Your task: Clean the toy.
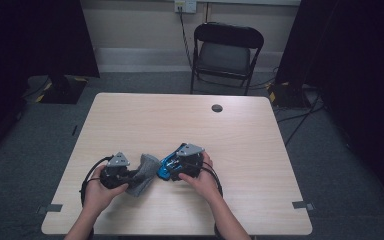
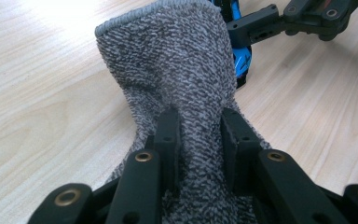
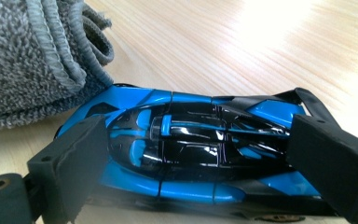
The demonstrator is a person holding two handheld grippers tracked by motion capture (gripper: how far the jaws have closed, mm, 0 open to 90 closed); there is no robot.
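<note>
A grey knitted cloth (image 1: 146, 172) lies bunched near the table's front, and its body (image 2: 168, 60) rises in front of my left gripper's camera. My left gripper (image 1: 134, 176) is shut on a fold of this cloth, the two black jaws (image 2: 198, 135) pinching it between them. Right beside it is a blue and black toy car (image 1: 164, 169), lying sideways on the wood. My right gripper (image 3: 196, 158) is shut on the car (image 3: 191, 140), one pad at each end. The cloth's hemmed edge (image 3: 51, 60) touches the car's nose. A hand holds each gripper.
The light wooden table (image 1: 180, 125) has a round cable hole (image 1: 217, 108) towards its far edge. A black folding chair (image 1: 227, 50) stands behind the table, with cables on the floor around it. Dark panels flank the scene at both sides.
</note>
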